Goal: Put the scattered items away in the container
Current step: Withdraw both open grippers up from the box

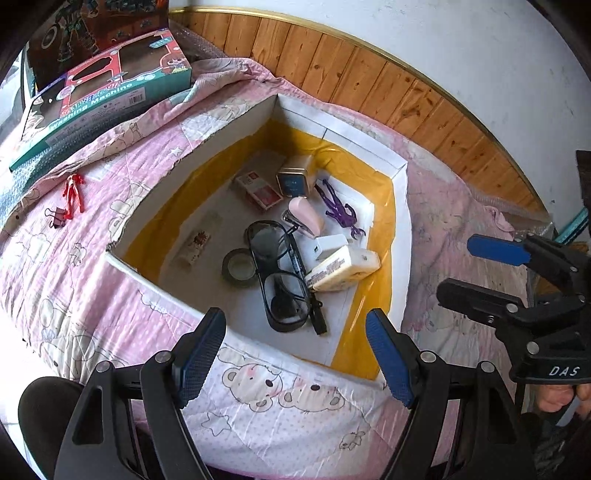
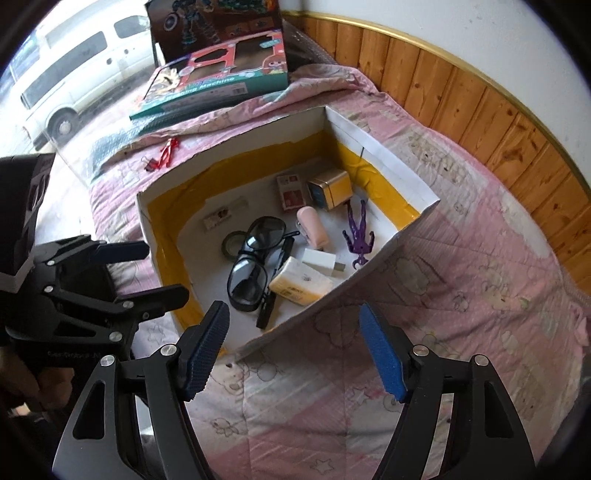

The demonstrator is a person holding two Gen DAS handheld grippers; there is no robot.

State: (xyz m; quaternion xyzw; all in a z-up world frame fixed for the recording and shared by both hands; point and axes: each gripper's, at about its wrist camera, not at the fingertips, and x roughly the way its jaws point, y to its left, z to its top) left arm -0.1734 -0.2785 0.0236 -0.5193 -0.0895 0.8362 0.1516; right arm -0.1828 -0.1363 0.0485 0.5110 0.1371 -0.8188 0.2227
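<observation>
A white cardboard box (image 1: 400,206) (image 2: 388,162) lined with yellow tape lies open on a pink quilt. Inside it are black glasses (image 1: 280,273) (image 2: 255,258), a tape roll (image 1: 239,266), a pink stapler (image 1: 308,216) (image 2: 314,229), a purple figure (image 1: 338,208) (image 2: 358,232), a tin (image 1: 293,179) (image 2: 330,190), a tissue pack (image 1: 343,267) (image 2: 301,282) and a white charger (image 2: 321,260). Left of the box, on the quilt, are a red figure (image 1: 74,195) (image 2: 168,151) and a binder clip (image 1: 57,218) (image 2: 149,164). My left gripper (image 1: 295,358) (image 2: 166,273) hangs open and empty over the box's near edge. My right gripper (image 2: 293,352) (image 1: 458,269) is open and empty too.
A toy carton marked Washing Machine (image 1: 110,88) (image 2: 218,85) and a darker carton (image 2: 214,22) sit at the far end of the quilt. Wood panelling (image 1: 369,77) runs along the wall behind. A window shows a white van (image 2: 74,74).
</observation>
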